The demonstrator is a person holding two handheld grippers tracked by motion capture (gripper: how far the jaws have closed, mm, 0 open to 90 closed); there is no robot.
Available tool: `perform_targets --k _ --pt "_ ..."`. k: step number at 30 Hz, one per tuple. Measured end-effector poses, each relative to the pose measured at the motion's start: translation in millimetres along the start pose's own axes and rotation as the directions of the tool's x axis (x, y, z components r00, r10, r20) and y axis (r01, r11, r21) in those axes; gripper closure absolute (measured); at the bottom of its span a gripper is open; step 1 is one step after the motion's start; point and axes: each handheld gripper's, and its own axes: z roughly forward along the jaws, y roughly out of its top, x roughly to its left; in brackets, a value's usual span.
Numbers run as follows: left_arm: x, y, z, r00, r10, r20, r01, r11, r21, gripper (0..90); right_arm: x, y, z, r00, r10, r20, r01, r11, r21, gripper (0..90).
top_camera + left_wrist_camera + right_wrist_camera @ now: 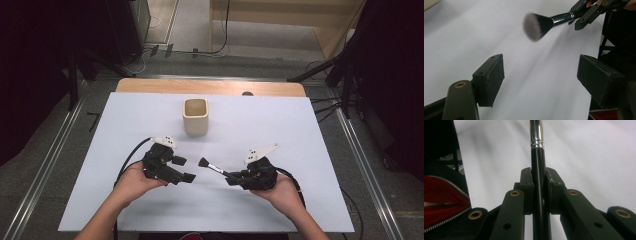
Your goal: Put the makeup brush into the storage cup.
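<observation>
A makeup brush [211, 166] with a black handle, a silver ferrule and a dark bristle head is held by my right gripper [234, 176], which is shut on its handle. The handle [538, 157] runs up between the two closed jaws in the right gripper view. Its bristle head [536, 26] hangs above the white table and points toward my left gripper [184, 169]. That gripper is open with nothing between its pads [491, 77], a short way left of the brush tip. A cream square cup [195, 116] stands upright farther back, near the table's middle.
A white sheet [125, 125] covers the table, with a wooden strip at its far edge. A red zipped item [441, 197] lies at the near edge beside my right hand. Black stands and cables sit on the floor around the table.
</observation>
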Motion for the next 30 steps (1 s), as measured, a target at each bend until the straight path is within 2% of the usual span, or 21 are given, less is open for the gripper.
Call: perform_targets --k 4,6,12,14,17,19,22,25,28,30 --pt "-5.4 -1.6 2.6 0.9995 -0.007 -0.030 0.006 0.9999 -0.015 22.8 3.2 -0.9 -3.6 0.9986 0.035 0.040 -0.033 0.999 -0.038 79.8" --pt "-7.2 -1.8 3.5 0.9995 -0.015 -0.028 0.014 0.9997 -0.021 23.2 5.0 -2.1 -5.4 0.9966 0.052 0.064 -0.048 0.997 -0.059 79.8" --pt "-12.2 -1.1 4.7 0.9991 -0.031 -0.028 0.029 0.9985 -0.047 23.4 12.2 -4.8 -7.9 0.9921 0.091 0.087 -0.081 0.991 -0.109 79.8" --pt "-12.4 -1.4 3.6 0.9991 -0.028 -0.033 0.025 0.9975 -0.065 23.5 14.7 -6.1 -8.1 0.9885 0.103 0.111 -0.089 0.989 -0.117 79.8" --pt "-11.3 -2.1 2.4 0.9983 -0.049 -0.032 0.047 0.9959 -0.078 24.0 16.0 -9.3 -6.9 0.9832 0.105 0.149 -0.085 0.987 -0.139 79.8" --pt "-11.5 -3.3 1.8 0.9981 -0.054 -0.028 0.051 0.9944 -0.093 24.9 16.8 -9.2 -6.8 0.9798 0.132 0.150 -0.108 0.982 -0.155 79.8" --pt "-14.2 -3.9 2.4 0.9980 -0.046 -0.043 0.041 0.9934 -0.107 25.2 20.9 -7.3 -7.3 0.9743 0.134 0.181 -0.105 0.981 -0.163 79.8" --pt "-14.6 -3.2 3.1 0.9980 -0.049 -0.038 0.045 0.9926 -0.113 25.1 22.8 -6.8 -6.1 0.9707 0.149 0.189 -0.118 0.979 -0.168 79.8" --pt "-15.5 -3.1 4.2 0.9976 -0.052 -0.046 0.046 0.9926 -0.113 24.5 24.6 -7.2 -2.4 0.9654 0.183 0.186 -0.151 0.973 -0.174 79.8" --pt "-15.6 -3.1 4.8 0.9975 -0.053 -0.047 0.048 0.9926 -0.111 24.1 26.0 -7.3 0.6 0.9624 0.186 0.198 -0.154 0.973 -0.170 79.8"
